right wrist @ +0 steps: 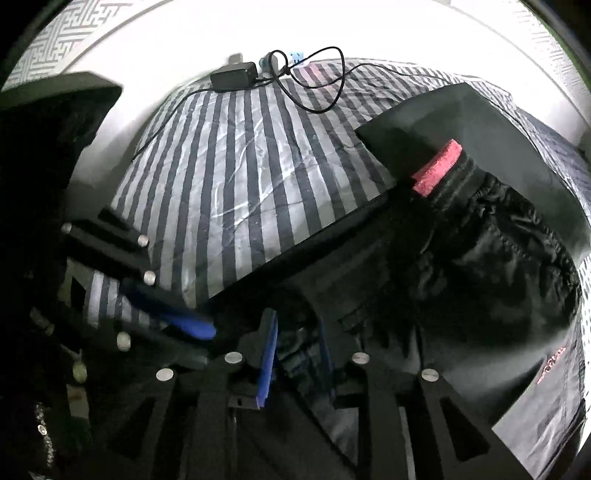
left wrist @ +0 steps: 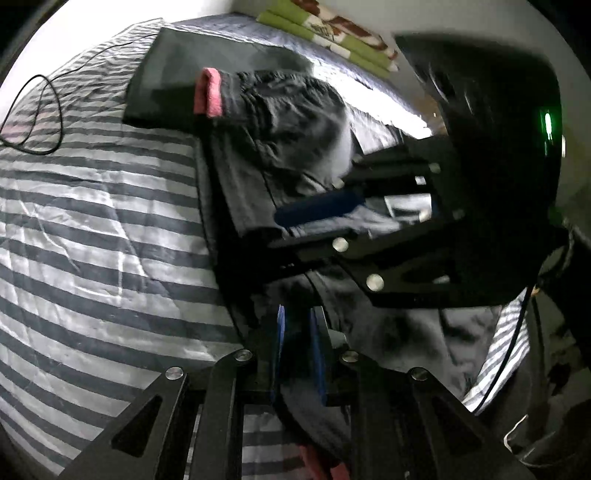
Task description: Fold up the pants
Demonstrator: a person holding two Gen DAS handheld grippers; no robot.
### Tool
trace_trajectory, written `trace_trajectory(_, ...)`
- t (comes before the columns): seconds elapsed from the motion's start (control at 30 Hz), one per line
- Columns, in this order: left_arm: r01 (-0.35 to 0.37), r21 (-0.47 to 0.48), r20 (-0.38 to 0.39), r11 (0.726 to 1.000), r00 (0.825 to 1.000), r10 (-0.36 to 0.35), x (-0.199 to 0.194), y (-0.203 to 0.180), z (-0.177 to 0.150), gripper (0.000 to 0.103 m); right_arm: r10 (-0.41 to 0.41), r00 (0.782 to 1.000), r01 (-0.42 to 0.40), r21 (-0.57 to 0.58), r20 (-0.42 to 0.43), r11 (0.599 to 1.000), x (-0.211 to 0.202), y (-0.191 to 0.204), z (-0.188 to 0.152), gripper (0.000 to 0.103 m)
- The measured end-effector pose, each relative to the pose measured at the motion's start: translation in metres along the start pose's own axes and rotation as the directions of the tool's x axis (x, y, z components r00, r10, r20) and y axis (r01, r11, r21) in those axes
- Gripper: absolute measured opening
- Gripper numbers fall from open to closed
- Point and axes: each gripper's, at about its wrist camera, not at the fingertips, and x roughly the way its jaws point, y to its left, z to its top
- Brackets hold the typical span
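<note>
Black pants with a pink waistband lining lie crumpled on a striped bed cover. At the bottom of the left wrist view, my left gripper is shut on a fold of the black fabric between its blue pads. My right gripper reaches in from the right, close above it, over the same cloth. In the right wrist view the pants spread to the right, pink lining at the far end. There my right gripper is shut on black fabric, with the left gripper just beside it.
A dark flat rectangular pad lies under the waistband end. At the far edge of the bed cover are a black charger and a looped cable. Green patterned bedding lies by the wall.
</note>
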Motion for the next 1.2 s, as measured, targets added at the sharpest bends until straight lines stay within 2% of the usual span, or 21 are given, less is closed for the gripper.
trace_trajectory(0.17,-0.01,0.002,-0.019,1.0,1.0,0.01,0.004,0.0,-0.005,0.015,0.023,1.0,-0.023,0.004,-0.012,1.0,0.005,0.002,0.002,0.021)
trace_trajectory(0.27,-0.011,-0.009,-0.02,1.0,1.0,0.011,0.004,0.003,-0.006,0.015,0.008,1.0,-0.008,-0.004,-0.019,1.0,0.01,0.004,0.001,0.021)
trace_trajectory(0.43,-0.013,-0.009,-0.025,1.0,1.0,0.013,0.004,0.004,-0.006,0.015,0.012,1.0,-0.012,0.003,-0.011,1.0,0.008,0.002,0.0,0.016)
trace_trajectory(0.53,-0.002,-0.023,-0.027,1.0,1.0,0.002,0.003,0.008,-0.006,0.015,0.057,0.998,-0.057,0.025,-0.006,0.998,0.0,-0.004,0.001,0.015)
trace_trajectory(0.67,0.002,-0.035,-0.027,0.999,1.0,-0.003,0.002,0.009,-0.006,0.015,0.161,0.987,-0.16,0.079,0.003,0.984,-0.009,-0.019,0.002,0.015)
trace_trajectory(0.8,-0.003,-0.037,-0.029,0.999,1.0,0.002,0.009,0.009,0.0,0.015,0.182,0.983,-0.18,0.06,-0.028,0.982,-0.004,-0.014,0.001,0.015)
trace_trajectory(0.97,-0.004,-0.036,-0.03,0.999,1.0,0.003,0.008,0.009,0.001,0.015,0.153,0.985,-0.152,0.02,-0.074,0.988,0.008,-0.004,-0.001,0.015)
trace_trajectory(1.07,-0.004,-0.036,-0.031,0.999,1.0,0.003,0.007,0.01,0.003,0.015,0.086,0.993,-0.089,-0.035,-0.083,0.995,0.01,0.006,-0.001,0.015)
trace_trajectory(1.13,-0.006,-0.037,-0.031,0.999,1.0,0.005,0.008,0.011,0.003,0.015,0.048,0.997,-0.049,-0.013,-0.066,0.999,0.013,0.002,0.002,0.015)
trace_trajectory(1.2,-0.009,-0.033,-0.03,0.999,1.0,0.008,0.008,0.009,0.003,0.014,0.053,0.998,-0.052,0.012,-0.046,0.999,0.015,0.0,0.003,0.015)
